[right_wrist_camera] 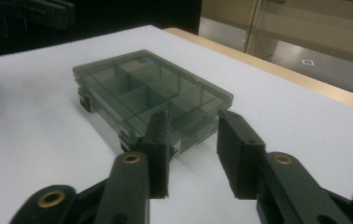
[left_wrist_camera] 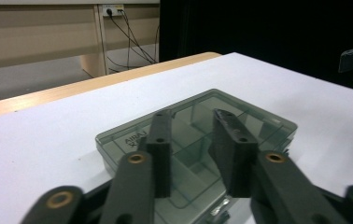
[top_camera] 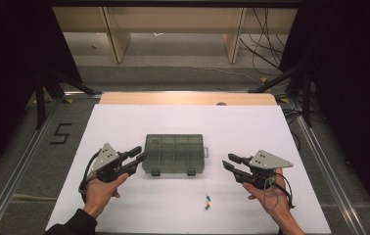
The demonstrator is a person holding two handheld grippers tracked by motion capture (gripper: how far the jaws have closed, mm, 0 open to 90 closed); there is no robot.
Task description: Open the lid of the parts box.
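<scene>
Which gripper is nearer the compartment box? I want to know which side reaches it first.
Left. The left gripper has its tips at the compartment box's left edge; the right gripper is apart from its right side, both with nothing between the jaws.

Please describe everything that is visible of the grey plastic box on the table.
The box is a flat, rectangular organiser of smoky, see-through grey plastic. Inner walls divide it into several compartments, which look empty. Its clear lid is closed, with two dark latches on the near long side. It lies flat on the white table, between the left tool and the right tool. No pad presses on it.
</scene>
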